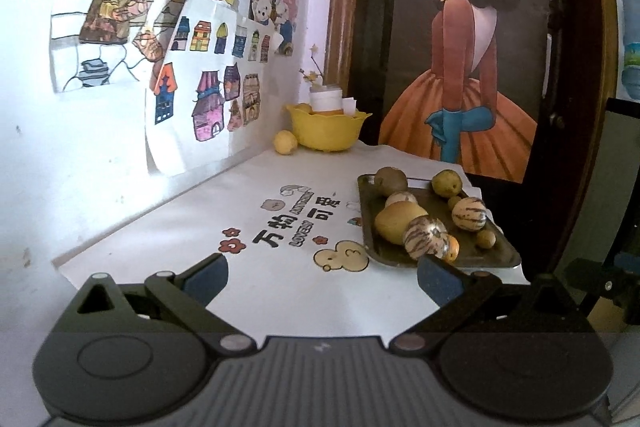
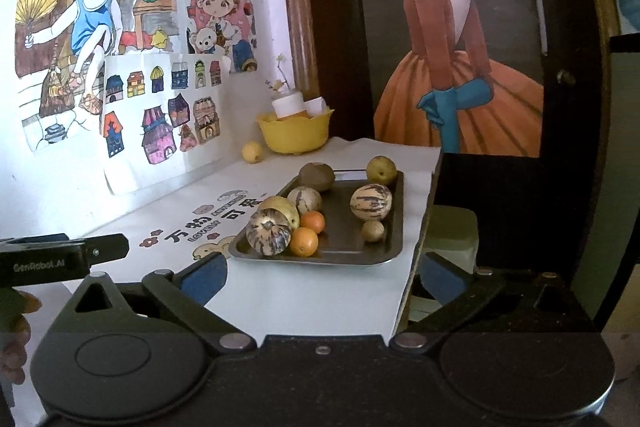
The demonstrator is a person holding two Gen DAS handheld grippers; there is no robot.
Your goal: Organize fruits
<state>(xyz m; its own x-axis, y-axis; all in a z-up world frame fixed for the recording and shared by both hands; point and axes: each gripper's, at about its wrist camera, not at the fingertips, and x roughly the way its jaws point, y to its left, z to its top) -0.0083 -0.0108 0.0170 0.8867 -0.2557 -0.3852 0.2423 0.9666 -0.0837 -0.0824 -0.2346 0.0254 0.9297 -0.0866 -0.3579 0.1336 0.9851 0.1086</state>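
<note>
Left hand-held gripper (image 1: 322, 273): jaws spread wide, nothing between them, low centre of the left wrist view, above the white worktop (image 1: 256, 291).
Left view, fruit: metal tray (image 1: 502, 259) at right of centre holds striped melons (image 1: 425, 238), a yellow mango (image 1: 394, 221), a brown round fruit (image 1: 391, 181), small green fruits and an orange mostly hidden behind the near melon. One yellow fruit (image 1: 285, 142) lies loose beside the yellow bowl (image 1: 328, 133) at mid-frame.
Right hand-held gripper (image 2: 322, 277): wide open too, empty, facing the tray's near edge.
Right view adds: two oranges (image 2: 304, 241) plainly apart, open tray floor at right, and the left tool's black arm (image 2: 64, 253) at far left.
Stage: whether sorting is ahead or finished cannot be told.
Handling, as a judgement: round fruit rolls; close across the widest part, lift straight up, clear of neighbours.
</note>
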